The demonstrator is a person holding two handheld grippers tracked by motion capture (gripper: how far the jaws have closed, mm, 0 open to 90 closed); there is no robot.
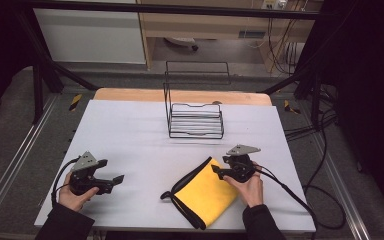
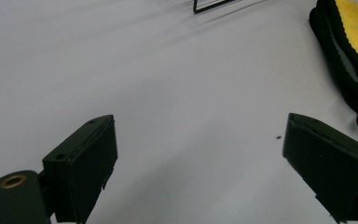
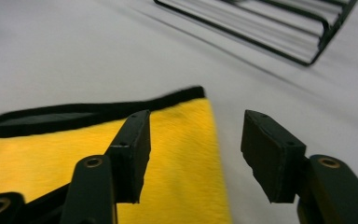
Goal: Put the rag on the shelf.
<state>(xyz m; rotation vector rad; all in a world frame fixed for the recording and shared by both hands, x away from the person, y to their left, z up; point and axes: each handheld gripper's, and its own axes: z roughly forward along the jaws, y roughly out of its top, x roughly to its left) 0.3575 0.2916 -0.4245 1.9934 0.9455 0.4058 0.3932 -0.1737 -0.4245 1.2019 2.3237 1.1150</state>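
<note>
Yellow cloth (image 1: 207, 194), black-edged and folded, is laid on the white worktop (image 1: 130, 135), near of the wire rack (image 1: 195, 120). The right gripper (image 1: 216, 172) is held over the cloth's far corner, jaws partly parted, nothing gripped. The left gripper (image 1: 119, 180), well left of the cloth, is spread wide and empty.

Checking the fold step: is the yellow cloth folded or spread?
Folded: the yellow cloth lies doubled, black-edged layers stacked at its left side.
</note>
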